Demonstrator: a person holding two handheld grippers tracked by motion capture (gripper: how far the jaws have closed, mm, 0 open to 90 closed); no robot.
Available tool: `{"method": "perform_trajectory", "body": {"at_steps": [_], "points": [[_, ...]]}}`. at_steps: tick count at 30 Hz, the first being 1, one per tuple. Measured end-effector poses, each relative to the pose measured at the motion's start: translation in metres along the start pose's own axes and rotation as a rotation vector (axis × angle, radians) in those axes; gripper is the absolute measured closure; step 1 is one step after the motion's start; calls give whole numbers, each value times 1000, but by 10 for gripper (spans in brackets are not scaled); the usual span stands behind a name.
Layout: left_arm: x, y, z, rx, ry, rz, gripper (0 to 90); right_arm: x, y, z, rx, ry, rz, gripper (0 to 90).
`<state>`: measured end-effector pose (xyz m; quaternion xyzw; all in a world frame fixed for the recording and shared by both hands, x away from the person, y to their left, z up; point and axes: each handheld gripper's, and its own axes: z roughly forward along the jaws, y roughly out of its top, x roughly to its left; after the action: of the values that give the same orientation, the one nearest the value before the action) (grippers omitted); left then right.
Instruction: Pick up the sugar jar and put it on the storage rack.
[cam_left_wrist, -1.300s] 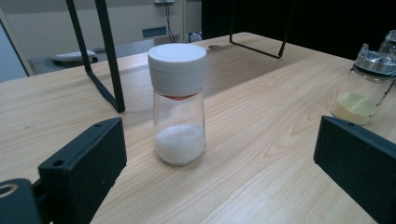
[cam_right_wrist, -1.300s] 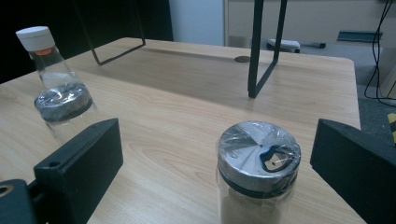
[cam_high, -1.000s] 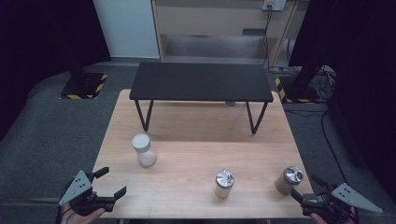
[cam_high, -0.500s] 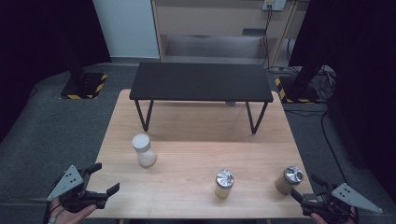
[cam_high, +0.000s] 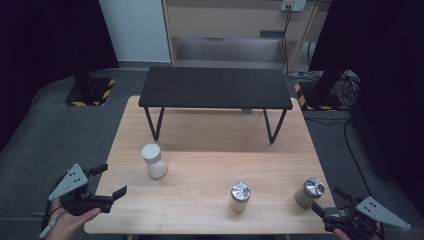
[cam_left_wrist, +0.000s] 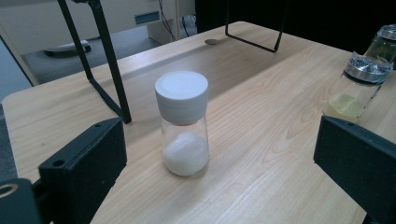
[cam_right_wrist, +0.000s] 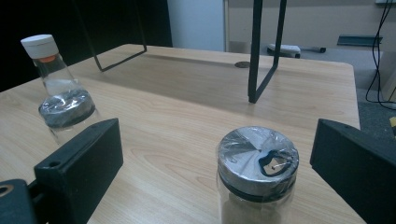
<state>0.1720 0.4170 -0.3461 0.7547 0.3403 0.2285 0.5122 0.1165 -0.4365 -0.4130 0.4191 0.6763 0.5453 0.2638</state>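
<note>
Left gripper (cam_high: 106, 184): jaws spread wide, holding nothing, touching nothing; ahead of them and centred in the gap, the white-capped jar (cam_left_wrist: 182, 122) stands upright on the wooden table (cam_high: 210, 150), clear of both jaws, white powder in its lower part; nothing stands between jaws and jar; beyond the right-hand jaw, two metal-lidded jars, the nearer (cam_left_wrist: 358, 86) with yellowish contents; farther ahead, the legs of the black shelf (cam_high: 215, 87); left hand (cam_high: 70, 222) grips from below at the table's near corner, gripper levelled and angled inward

Right gripper (cam_high: 327, 202): jaws likewise wide apart, empty, in contact with nothing; just ahead between them, the silver-lidded jar (cam_right_wrist: 257, 175), upright, brownish contents, not touched; beyond the left-hand jaw, the second metal-lidded jar (cam_right_wrist: 67, 112), and behind it the white-capped jar again; farther on, a shelf leg; right hand (cam_high: 345, 232) low at the table's near edge, gripper pointing across the top toward the jar
</note>
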Motion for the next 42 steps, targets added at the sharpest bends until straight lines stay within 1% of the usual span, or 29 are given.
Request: {"method": "perform_trajectory", "body": {"at_steps": [4, 10, 18, 19, 21, 22, 23, 24, 26, 28, 35, 36, 37, 38, 39, 42], "points": [[8, 7, 5, 4, -11, -9, 13, 0, 0, 0, -2, -1, 0, 30], [15, 11, 13, 5, -25, -20, 10, 0, 0, 0, -2, -3, 2, 30], [19, 17, 23, 14, -23, -12, 10, 0, 0, 0, -5, -2, 0, 30], [19, 19, 25, 22, -18, -1, 11, 0, 0, -1, -5, -2, 0, 31], [22, 19, 31, 24, -16, -6, 11, 0, 0, -1, -5, -2, -1, 31], [22, 19, 31, 24, -16, -6, 12, 0, 0, -1, -5, -2, -1, 31], [22, 20, 35, 30, -13, -5, 12, 0, 0, -1, -5, -2, -1, 30], [22, 20, 35, 30, -13, -5, 13, 0, 0, -1, -5, -2, -1, 31], [23, 21, 42, 32, -17, -10, 14, 1, 0, -1, -5, -3, -1, 31], [24, 21, 44, 34, -19, -7, 15, 1, 0, -1, -5, -3, -1, 31], [28, 24, 65, 43, -40, -11, 19, 0, -1, -1, -7, -3, 0, 31], [28, 24, 65, 43, -40, -11, 20, 0, -1, -1, -7, -3, 0, 31], [30, 24, 69, 42, -43, -10, 21, 0, -1, -1, -7, -2, 0, 31], [30, 24, 69, 42, -43, -10, 21, 0, -1, -1, -7, -2, 0, 31], [31, 24, 73, 37, -47, -17, 21, 0, -1, -1, -8, -2, -3, 31], [32, 24, 77, 39, -48, -19, 22, 0, -1, -1, -9, -2, -2, 31]]}}
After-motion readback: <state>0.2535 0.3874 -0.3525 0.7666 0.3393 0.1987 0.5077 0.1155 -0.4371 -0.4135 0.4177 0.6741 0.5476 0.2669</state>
